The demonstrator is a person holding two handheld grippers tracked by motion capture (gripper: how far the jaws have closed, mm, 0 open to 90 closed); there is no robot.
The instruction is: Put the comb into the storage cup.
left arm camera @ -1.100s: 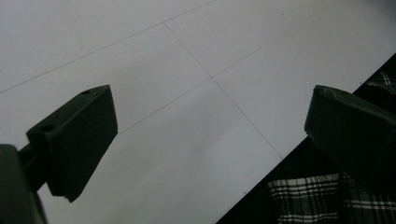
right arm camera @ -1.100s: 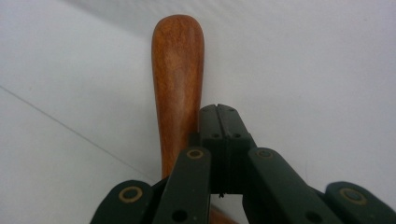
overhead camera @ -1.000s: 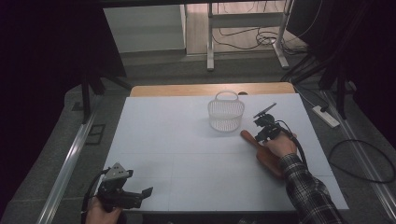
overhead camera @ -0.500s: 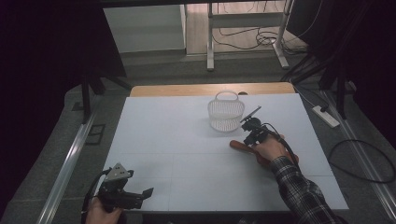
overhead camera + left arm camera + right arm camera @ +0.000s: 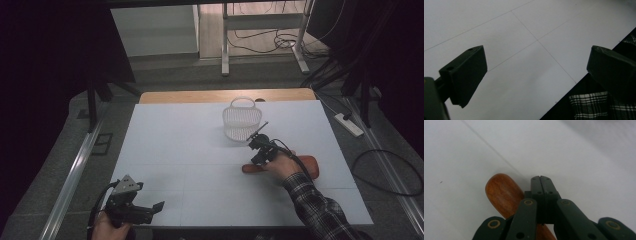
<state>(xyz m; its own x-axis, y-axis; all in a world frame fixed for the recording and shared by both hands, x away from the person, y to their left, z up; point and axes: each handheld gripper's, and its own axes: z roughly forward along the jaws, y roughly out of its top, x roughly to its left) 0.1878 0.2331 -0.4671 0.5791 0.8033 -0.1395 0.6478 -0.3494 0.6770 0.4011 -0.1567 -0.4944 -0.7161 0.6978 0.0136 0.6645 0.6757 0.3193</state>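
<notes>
Wooden piece (image 5: 280, 165): reddish-brown, elongated, rounded at both ends; lies flat on the white table sheet (image 5: 200, 150), right of centre and toward the near edge.
Long axis: in the high view it runs close to 9–3 o'clock, the 3 o'clock end slightly farther from the person; one rounded end points to 9 o'clock, the other to 3 o'clock.
Visible portion: the ends show; the middle is covered by the person's right hand (image 5: 282, 165).
Right gripper (image 5: 260, 150): sits over the 9 o'clock half of the wooden piece, tips toward 10–11 o'clock in the high view.
Right gripper, jaws: pressed flat together, no gap between them, nothing held.
Right gripper view: the rounded end of the wooden piece (image 5: 502, 193) lies at about 9 o'clock of the closed tips (image 5: 541, 179), passing under the linkage; whether the gripper touches the wood, cannot tell.
Left gripper (image 5: 150, 209): at the near-left corner of the sheet, about 8 o'clock from the wooden piece and well apart from it.
Left gripper, jaws: spread wide in its own view (image 5: 536, 62), with bare sheet between them.
Basket (image 5: 242, 119): white mesh with a loop handle, at about 11 o'clock from the wooden piece, near the far edge, apart from it.
Plaid sleeve (image 5: 315, 210): enters from 5 o'clock.
</notes>
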